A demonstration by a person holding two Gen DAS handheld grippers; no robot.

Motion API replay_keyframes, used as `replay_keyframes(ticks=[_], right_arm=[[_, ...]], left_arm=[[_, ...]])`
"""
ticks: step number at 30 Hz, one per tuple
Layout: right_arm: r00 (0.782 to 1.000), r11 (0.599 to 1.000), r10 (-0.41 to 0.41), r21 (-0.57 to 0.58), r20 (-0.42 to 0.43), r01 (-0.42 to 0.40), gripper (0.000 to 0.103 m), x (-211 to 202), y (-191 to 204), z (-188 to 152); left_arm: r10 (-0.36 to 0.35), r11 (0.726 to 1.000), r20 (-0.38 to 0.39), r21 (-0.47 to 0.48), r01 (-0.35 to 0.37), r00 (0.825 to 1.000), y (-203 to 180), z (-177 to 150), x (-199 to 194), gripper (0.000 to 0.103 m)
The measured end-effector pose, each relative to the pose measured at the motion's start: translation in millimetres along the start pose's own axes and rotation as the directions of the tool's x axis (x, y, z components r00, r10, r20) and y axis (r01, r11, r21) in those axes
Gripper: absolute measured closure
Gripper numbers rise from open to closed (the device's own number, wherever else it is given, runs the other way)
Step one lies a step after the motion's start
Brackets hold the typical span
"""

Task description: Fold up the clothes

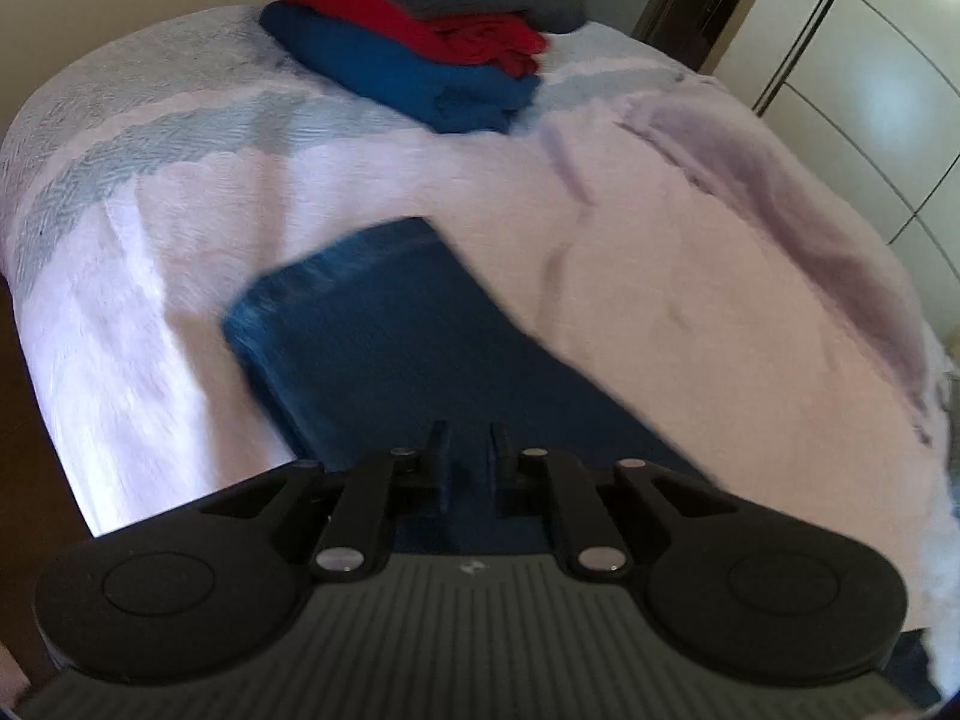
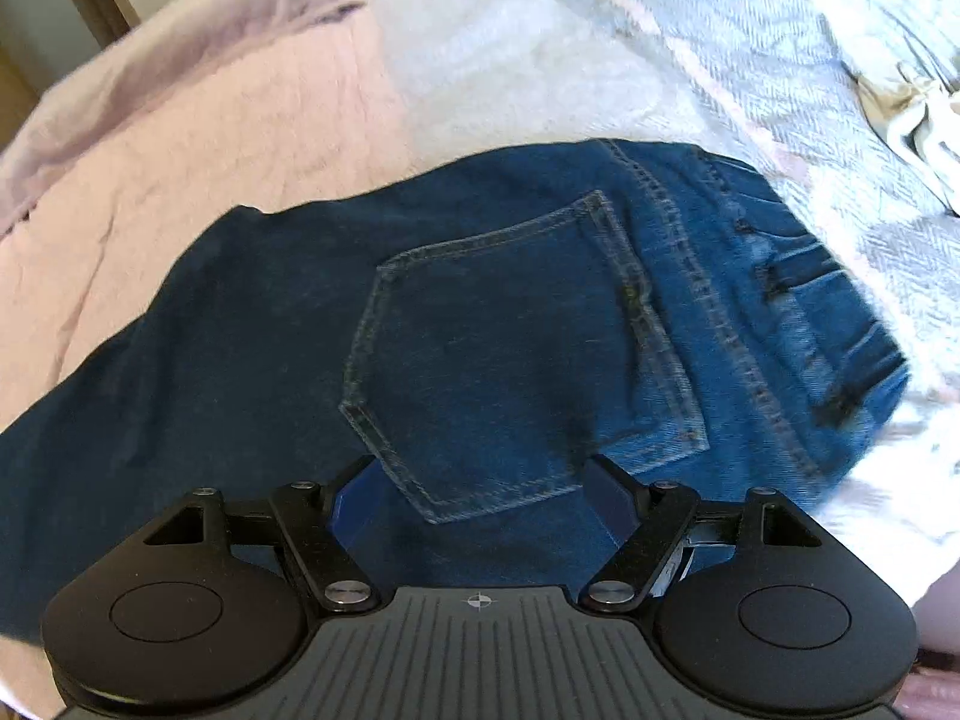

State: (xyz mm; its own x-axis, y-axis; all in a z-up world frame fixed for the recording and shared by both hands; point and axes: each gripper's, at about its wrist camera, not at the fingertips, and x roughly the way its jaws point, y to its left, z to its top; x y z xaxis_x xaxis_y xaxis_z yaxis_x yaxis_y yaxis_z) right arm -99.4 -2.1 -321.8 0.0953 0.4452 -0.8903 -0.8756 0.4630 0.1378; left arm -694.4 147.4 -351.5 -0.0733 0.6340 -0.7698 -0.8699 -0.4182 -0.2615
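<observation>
Pale pink quilted bedspread [image 1: 660, 300] carried your dark blue denim jeans [image 2: 480, 330], laid flat, back pocket up; heavy, stiff cloth, best gripped at hem or waistband; your left gripper [image 1: 470, 444] pinched a denim fold; your right gripper [image 2: 480, 492] hovered spread above the pocket.

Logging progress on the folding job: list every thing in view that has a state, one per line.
jeans: spread flat on the bed, back pocket up, not yet folded small
stack of folded clothes: folded, piled grey on red on blue
bedspread: rumpled along one side
left claw: nearly shut, fingers close together over the jeans
right claw: open above the pocket
</observation>
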Motion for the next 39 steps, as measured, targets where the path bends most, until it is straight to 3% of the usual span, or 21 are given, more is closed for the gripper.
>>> replay_keyframes(ticks=[2,6,10,13,15,16,18,19,21,25,30,36,38,39], right_arm=[[0.998,1.000,-0.013,-0.026,0.056,0.014,0.026,2,0,-8],[0.985,0.997,-0.020,-0.076,0.173,0.034,0.026,3,-2,-27],[0.955,0.999,0.008,-0.048,0.295,0.006,0.026,-8,-12,-55],[0.930,1.000,0.012,0.017,0.367,-0.020,0.026,-26,-24,-91],[0.913,0.998,-0.011,0.061,0.408,-0.015,0.026,-47,-29,-120],[0.913,0.995,-0.028,0.095,0.406,-0.012,0.026,-58,-30,-131],[0.917,0.989,0.000,0.136,0.399,-0.059,0.026,-79,-32,-150],[0.915,0.985,0.021,0.148,0.403,-0.088,0.026,-89,-34,-159],[0.911,0.983,0.017,0.162,0.412,-0.092,0.026,-103,-33,-170],[0.905,0.985,0.036,0.136,0.423,-0.103,0.026,-129,-27,-190],[0.915,0.985,0.026,0.144,0.402,-0.091,0.026,-125,-26,-203],[0.935,0.974,0.055,0.188,0.350,-0.127,0.026,-94,-21,-187],[0.934,0.973,0.068,0.184,0.350,-0.140,0.026,-85,-17,-177],[0.933,0.974,0.078,0.173,0.351,-0.147,0.026,-82,-14,-172]], left_arm=[[0.043,0.999,0.004,-0.016,-0.043,0.999,27,5,20,0.100],[-0.035,0.997,0.122,-0.062,0.043,0.992,67,21,29,0.100],[-0.033,0.990,0.230,-0.128,0.064,0.973,90,26,25,0.101],[-0.207,0.957,0.209,-0.157,0.242,0.956,106,16,9,0.099],[-0.291,0.933,0.169,-0.170,0.319,0.942,112,5,-6,0.095],[-0.328,0.919,0.147,-0.179,0.351,0.933,115,0,-14,0.089],[-0.424,0.873,0.114,-0.211,0.439,0.899,122,-9,-22,0.070],[-0.446,0.858,0.112,-0.228,0.460,0.888,125,-14,-23,0.070],[-0.438,0.851,0.087,-0.282,0.443,0.895,128,-25,-17,0.070],[-0.469,0.803,0.068,-0.382,0.457,0.880,136,-39,-1,0.070],[-0.434,0.818,0.079,-0.383,0.429,0.898,127,-32,16,0.070],[-0.395,0.831,0.104,-0.384,0.403,0.913,116,-26,32,0.071],[-0.400,0.821,0.135,-0.386,0.420,0.906,115,-27,28,0.079],[-0.411,0.818,0.162,-0.368,0.442,0.897,114,-26,21,0.090]])
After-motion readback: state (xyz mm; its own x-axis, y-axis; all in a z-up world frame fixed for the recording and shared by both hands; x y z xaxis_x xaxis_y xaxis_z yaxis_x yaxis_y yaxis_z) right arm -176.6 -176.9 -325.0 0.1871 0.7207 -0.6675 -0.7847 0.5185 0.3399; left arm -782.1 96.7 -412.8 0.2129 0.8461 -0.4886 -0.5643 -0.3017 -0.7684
